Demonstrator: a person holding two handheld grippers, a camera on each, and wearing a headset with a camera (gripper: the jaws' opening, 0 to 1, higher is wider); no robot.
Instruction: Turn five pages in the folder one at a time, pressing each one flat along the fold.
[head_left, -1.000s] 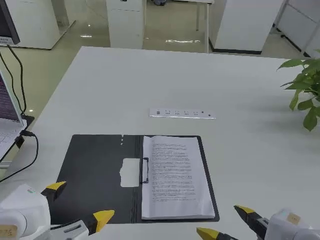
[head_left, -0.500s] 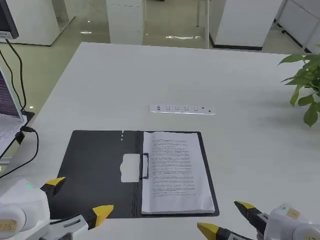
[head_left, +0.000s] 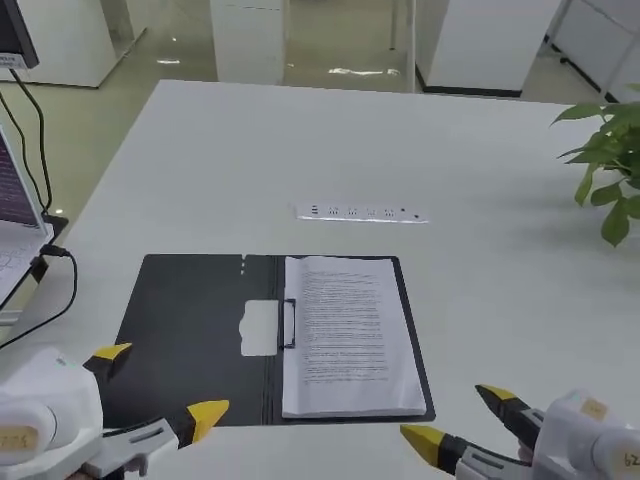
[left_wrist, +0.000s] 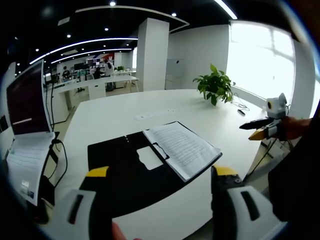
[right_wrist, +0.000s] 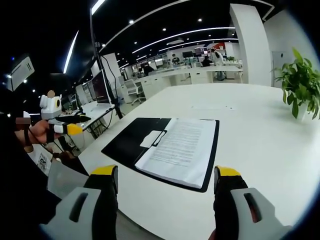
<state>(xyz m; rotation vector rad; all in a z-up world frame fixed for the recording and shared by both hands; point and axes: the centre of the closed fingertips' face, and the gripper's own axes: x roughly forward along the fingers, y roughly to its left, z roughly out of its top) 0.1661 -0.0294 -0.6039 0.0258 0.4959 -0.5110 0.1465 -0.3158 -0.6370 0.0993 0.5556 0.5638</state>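
One big white table (head_left: 250, 140) held everything. One black plastic folder (head_left: 190, 330) lay open and flat near the table's front edge, about in the middle. One stack of white printed pages (head_left: 345, 330) lay on the folder's right half. The print was too small to read. One thin black clip (head_left: 291, 330) held the pages at the fold, and one small white patch (head_left: 262, 328) sat on the left half, just beside the clip.

One green leafy plant (head_left: 608, 150) stood at the table's right edge, partly cut off. One open laptop (head_left: 12, 200) sat at the left edge, mostly cut off, with one black cable (head_left: 62, 290) curling from it.

There were two white grippers with yellow tips, both cut off at the bottom of the head view. The left gripper (head_left: 159, 385) hung by the folder's front left corner. The right gripper (head_left: 458, 418) hung near the front right corner, apart from the folder. Both had their jaws spread wide and held nothing.

One long white power strip (head_left: 362, 213) lay behind the folder, toward the table's middle, apart from it.
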